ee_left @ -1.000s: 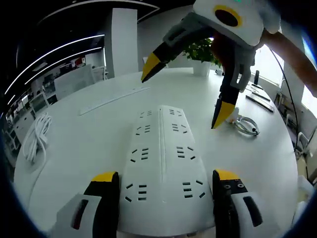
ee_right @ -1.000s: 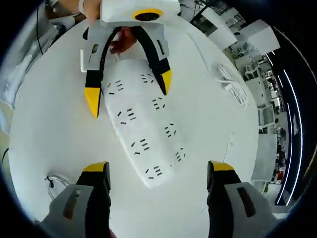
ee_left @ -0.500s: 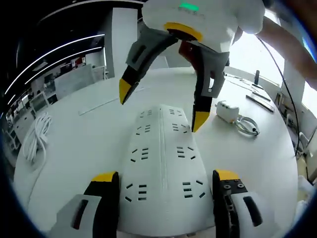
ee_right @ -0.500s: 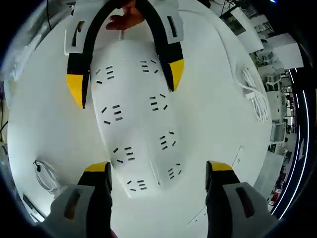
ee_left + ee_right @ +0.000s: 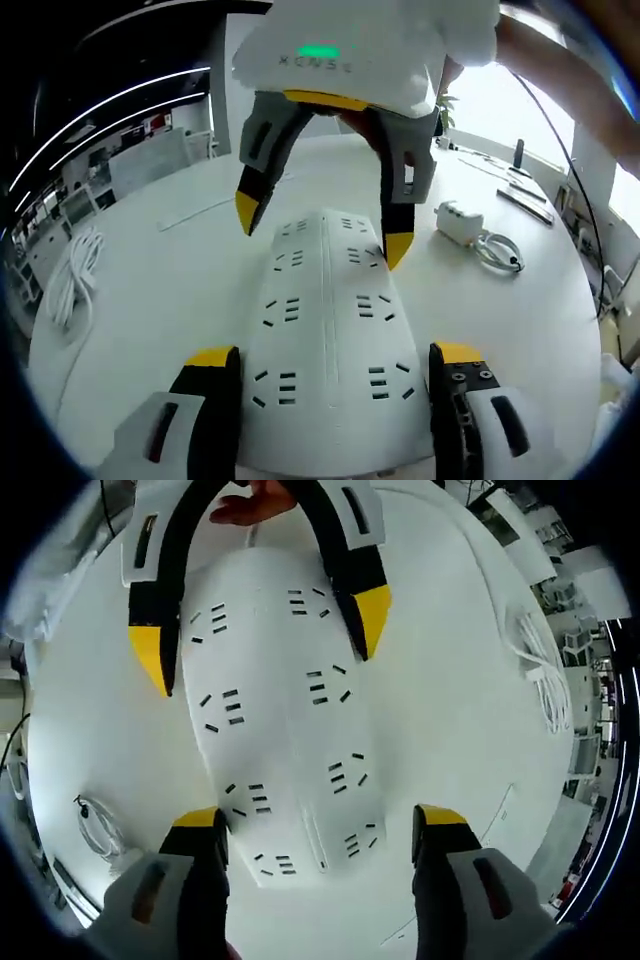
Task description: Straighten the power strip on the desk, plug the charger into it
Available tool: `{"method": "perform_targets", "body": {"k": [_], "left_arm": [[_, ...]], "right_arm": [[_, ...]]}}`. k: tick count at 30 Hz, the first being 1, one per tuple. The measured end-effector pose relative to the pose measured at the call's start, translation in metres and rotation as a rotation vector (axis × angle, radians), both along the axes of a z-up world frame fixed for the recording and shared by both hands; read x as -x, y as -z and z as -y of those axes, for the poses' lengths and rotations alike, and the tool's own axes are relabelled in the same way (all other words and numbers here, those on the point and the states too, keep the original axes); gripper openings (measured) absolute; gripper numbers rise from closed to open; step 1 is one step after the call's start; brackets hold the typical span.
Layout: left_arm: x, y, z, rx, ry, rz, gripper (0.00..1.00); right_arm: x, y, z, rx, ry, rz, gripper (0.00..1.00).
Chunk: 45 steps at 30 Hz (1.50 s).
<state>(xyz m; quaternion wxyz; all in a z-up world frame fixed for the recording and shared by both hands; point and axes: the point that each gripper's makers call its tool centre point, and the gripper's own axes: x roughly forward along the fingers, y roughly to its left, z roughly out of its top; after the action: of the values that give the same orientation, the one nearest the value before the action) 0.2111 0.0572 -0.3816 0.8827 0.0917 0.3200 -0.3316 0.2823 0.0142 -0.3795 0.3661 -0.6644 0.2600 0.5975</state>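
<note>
- A white power strip [image 5: 328, 340] lies flat on the round white desk [image 5: 160, 290], between my two grippers.
- My left gripper [image 5: 328, 365] has its jaws spread apart, one on each side of the strip's near end.
- My right gripper [image 5: 318, 830] is spread the same way, straddling the opposite end.
- The white charger [image 5: 460, 222], with its coiled cable, rests on the desk just beside the strip.

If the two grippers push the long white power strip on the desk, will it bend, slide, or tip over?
The long white plastic power strip looks like a rigid moulded bar, so it should probably turn as one piece without bending. It lies flat and wide on the smooth white desk, so it will likely slide easily and is unlikely to tip. Both open grippers straddle its ends.
</note>
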Motion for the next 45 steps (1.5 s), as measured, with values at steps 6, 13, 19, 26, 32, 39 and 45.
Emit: {"method": "perform_targets", "body": {"k": [6,13,19,26,32,39,45], "left_arm": [[0.0,0.0004,0.0007,0.0,0.0,0.0,0.78],[-0.0004,0.0003,0.0008,-0.002,-0.002,0.0,0.78],[-0.0006,0.0001,0.0006,-0.002,-0.002,0.0,0.78],[-0.0029,0.0001,-0.0009,-0.007,-0.002,-0.006,0.78],[-0.0019,0.0,-0.001,-0.007,-0.002,-0.006,0.77],[-0.0004,-0.0002,-0.0001,-0.007,0.006,-0.003,0.77],[0.0015,-0.0003,0.0019,-0.01,0.033,-0.006,0.77]], "right_arm": [[0.0043,0.0044,0.0035,0.046,-0.025,-0.052,0.63],[0.0039,0.0082,0.0043,0.09,0.001,-0.08,0.65],[0.003,0.0108,0.0047,0.141,0.011,-0.09,0.66],[0.0015,0.0088,0.0043,0.107,0.011,-0.102,0.66],[0.0012,0.0092,0.003,0.094,0.011,-0.111,0.66],[0.0048,0.0087,0.0049,0.061,0.026,-0.126,0.66],[0.0093,0.0081,0.0093,0.051,0.056,-0.132,0.66]]}}
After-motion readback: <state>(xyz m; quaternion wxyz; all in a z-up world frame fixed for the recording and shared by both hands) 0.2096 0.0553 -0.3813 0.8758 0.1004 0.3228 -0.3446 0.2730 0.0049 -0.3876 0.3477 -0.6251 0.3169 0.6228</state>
